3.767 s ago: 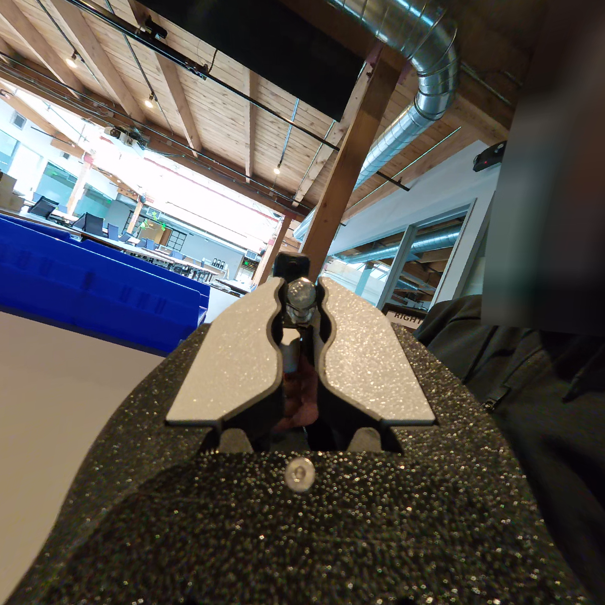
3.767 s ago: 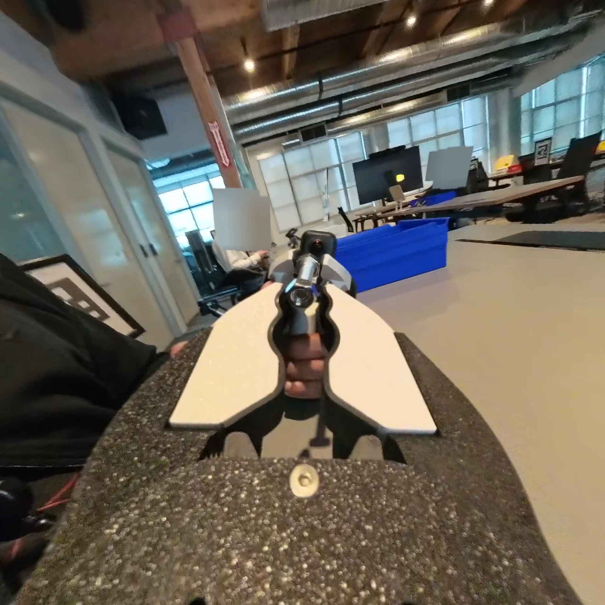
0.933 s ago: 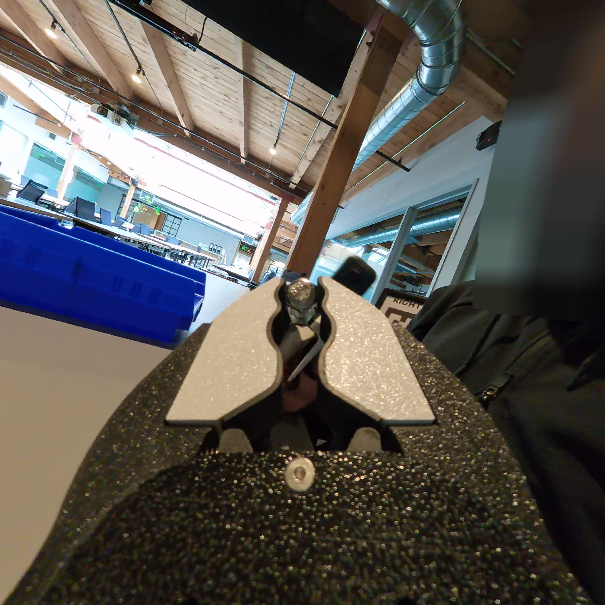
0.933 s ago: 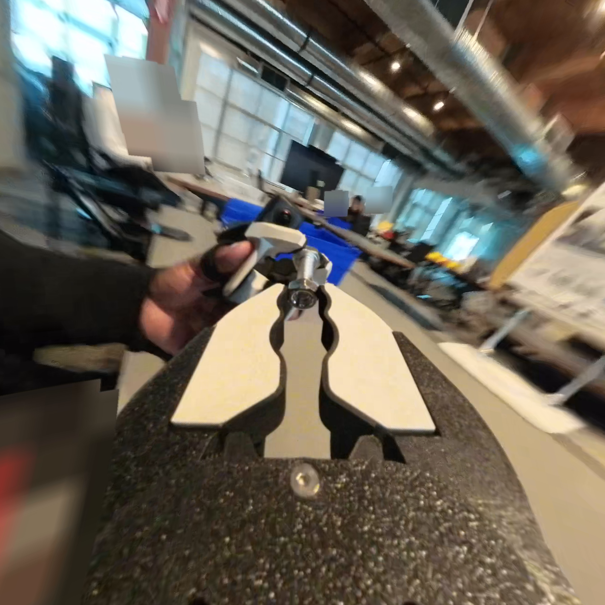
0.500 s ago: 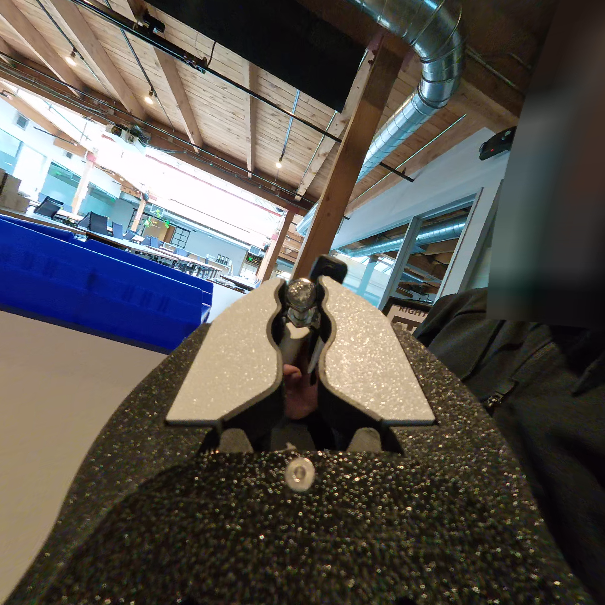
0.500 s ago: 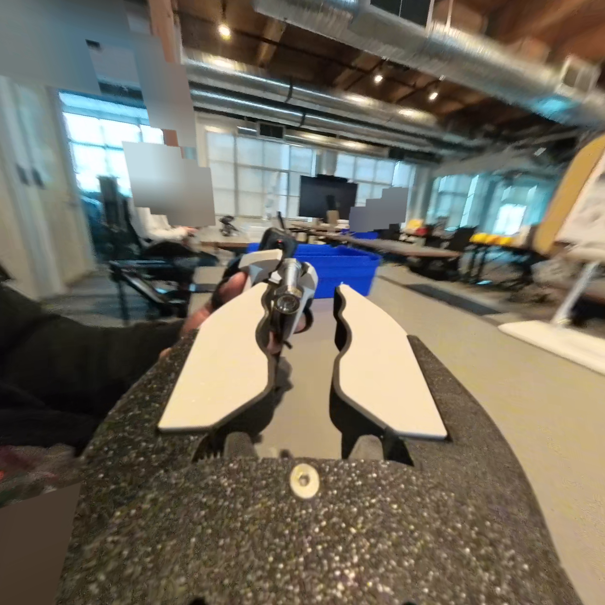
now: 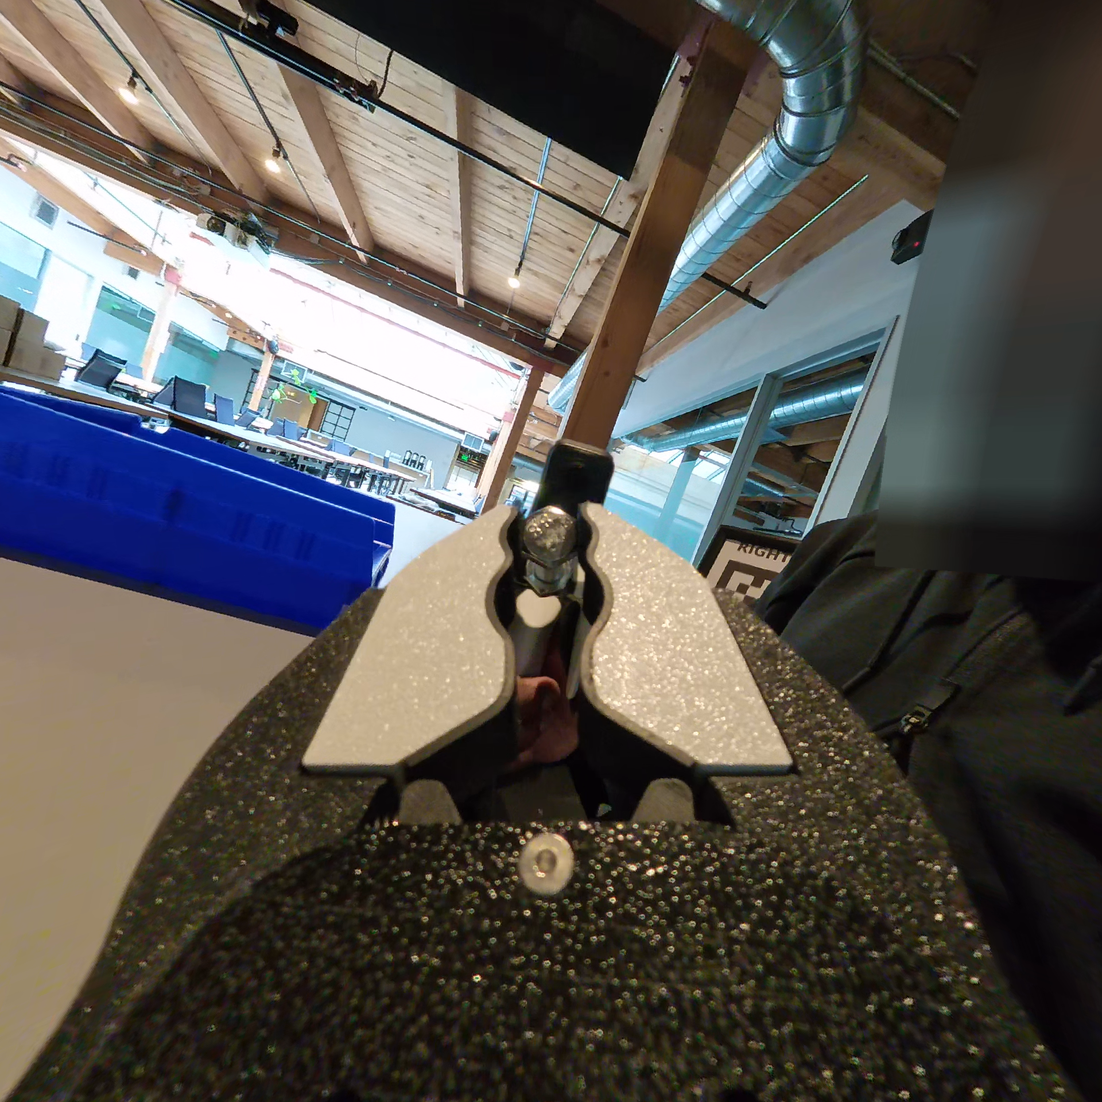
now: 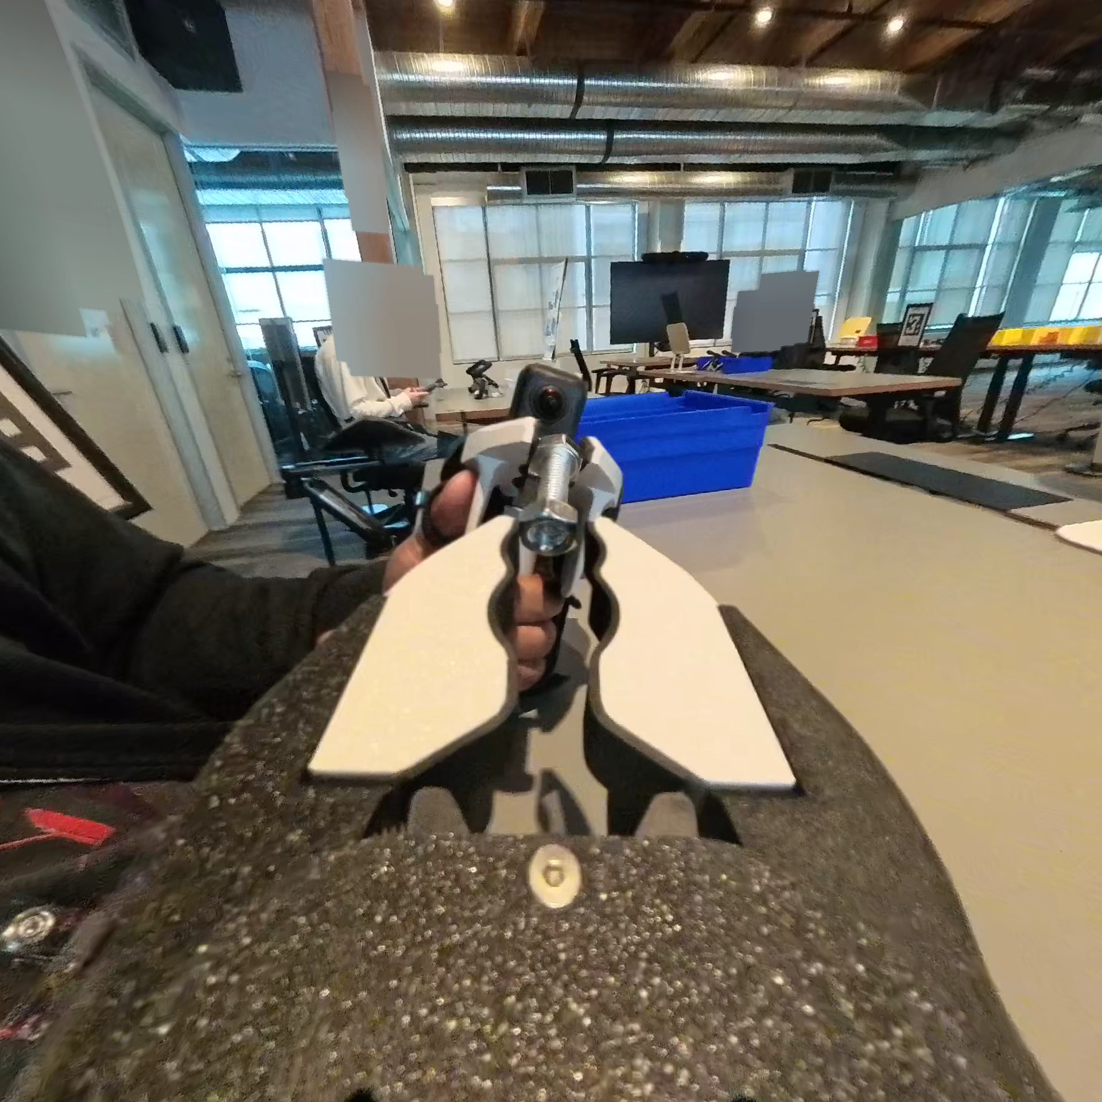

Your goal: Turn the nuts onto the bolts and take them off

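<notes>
In the left wrist view, the left gripper (image 7: 550,539) had its fingers clamped on the rounded head of a silver steel bolt (image 7: 547,532); the shank beyond was hidden, and the dark shape behind it was hard to make out.

In the right wrist view, the right gripper (image 8: 548,531) had its fingers closed on a silver hexagonal nut (image 8: 547,513) threaded on the bolt's shank (image 8: 556,465), above the grey table (image 8: 894,626). The bolt's far end was hidden in the left gripper.

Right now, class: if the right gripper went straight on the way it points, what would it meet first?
The right gripper would probably meet the nut on the bolt first; it already sits between the fingertips. Behind it comes the left gripper. Depth is unclear.
</notes>
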Motion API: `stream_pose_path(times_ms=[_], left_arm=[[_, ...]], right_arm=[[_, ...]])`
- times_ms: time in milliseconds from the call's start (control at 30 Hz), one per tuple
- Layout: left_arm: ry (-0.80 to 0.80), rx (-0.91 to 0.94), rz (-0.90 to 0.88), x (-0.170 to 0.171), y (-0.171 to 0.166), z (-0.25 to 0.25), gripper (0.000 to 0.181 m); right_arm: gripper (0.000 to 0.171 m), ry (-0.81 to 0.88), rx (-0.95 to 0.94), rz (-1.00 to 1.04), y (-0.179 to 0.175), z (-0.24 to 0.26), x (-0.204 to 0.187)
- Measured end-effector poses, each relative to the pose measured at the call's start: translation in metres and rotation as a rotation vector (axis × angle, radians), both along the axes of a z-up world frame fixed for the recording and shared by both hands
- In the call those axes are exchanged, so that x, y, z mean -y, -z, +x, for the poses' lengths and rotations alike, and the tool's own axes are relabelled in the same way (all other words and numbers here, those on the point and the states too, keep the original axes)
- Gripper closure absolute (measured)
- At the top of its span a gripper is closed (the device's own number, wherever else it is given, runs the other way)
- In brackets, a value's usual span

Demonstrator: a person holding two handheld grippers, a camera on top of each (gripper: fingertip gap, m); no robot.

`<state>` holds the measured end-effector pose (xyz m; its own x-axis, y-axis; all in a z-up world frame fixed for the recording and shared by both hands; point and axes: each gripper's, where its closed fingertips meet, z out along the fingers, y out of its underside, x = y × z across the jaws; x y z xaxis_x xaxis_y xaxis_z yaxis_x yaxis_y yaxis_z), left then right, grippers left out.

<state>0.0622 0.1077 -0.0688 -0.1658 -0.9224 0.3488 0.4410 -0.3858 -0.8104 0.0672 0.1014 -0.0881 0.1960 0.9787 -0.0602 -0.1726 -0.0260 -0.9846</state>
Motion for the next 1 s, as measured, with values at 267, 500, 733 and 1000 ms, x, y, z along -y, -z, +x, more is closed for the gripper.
stream_pose_path(times_ms=[267,500,733,1000], left_arm=[[0.044,0.030,-0.029,0.0004,-0.0012,-0.0027,0.165],[0.023,0.047,-0.030,-0.0014,-0.0029,-0.0061,0.165],[-0.012,0.028,-0.003,-0.0008,-0.0029,-0.0048,0.165],[-0.013,0.018,0.013,0.0014,-0.0028,-0.0032,0.165]], right_arm=[[0.154,0.366,0.217,0.594,-0.0006,-0.0016,0.0003],[0.126,0.284,0.108,0.389,-0.0063,0.0030,-0.0008],[0.127,-0.002,-0.037,-0.009,-0.0042,0.0026,0.0001],[0.138,-0.059,-0.043,-0.065,-0.0020,0.0009,0.0022]])
